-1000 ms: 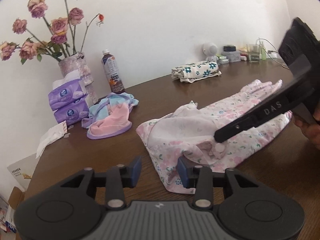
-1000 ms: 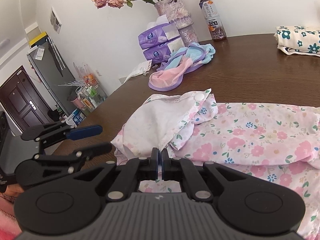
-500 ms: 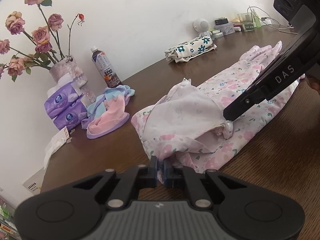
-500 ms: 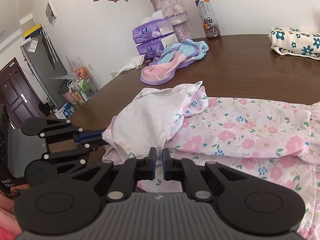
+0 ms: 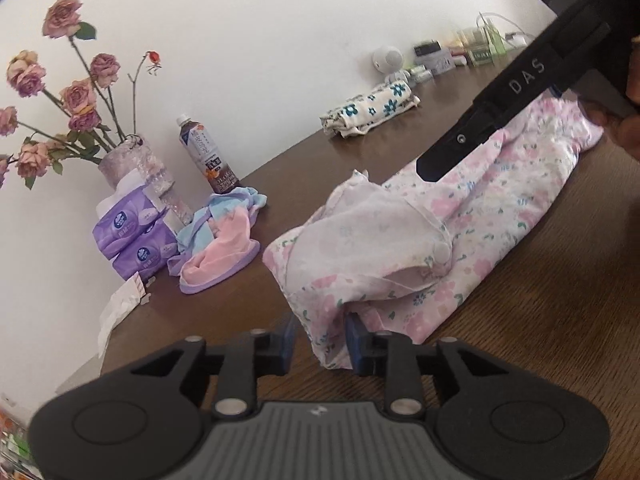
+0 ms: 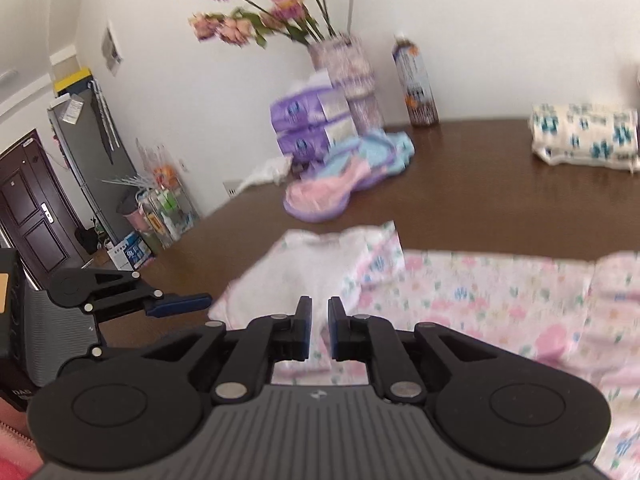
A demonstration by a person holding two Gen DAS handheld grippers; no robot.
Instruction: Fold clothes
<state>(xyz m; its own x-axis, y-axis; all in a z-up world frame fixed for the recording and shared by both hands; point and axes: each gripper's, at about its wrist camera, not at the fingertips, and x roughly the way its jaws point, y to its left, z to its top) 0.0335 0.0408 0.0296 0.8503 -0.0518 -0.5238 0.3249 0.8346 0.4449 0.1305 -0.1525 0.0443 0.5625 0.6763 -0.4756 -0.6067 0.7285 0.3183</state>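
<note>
- Here, a vase near the worktop's back left corner holds dried pink roses, beside a capped drink bottle and two stacked purple tissue packs.
- The pink floral garment lies stretched along the near edge, its white collar end turned back; the hem corner hangs between the left gripper's fingers, which stand wide apart around it without pinching.
- The right gripper hovers over the garment with its fingers narrowly parted, cloth visible in the gap.
- A pastel pink-and-blue garment lies bunched by the tissue packs; a folded cream cloth with blue flowers sits near the back edge.
- Bare wood lies open between the garments.
</note>
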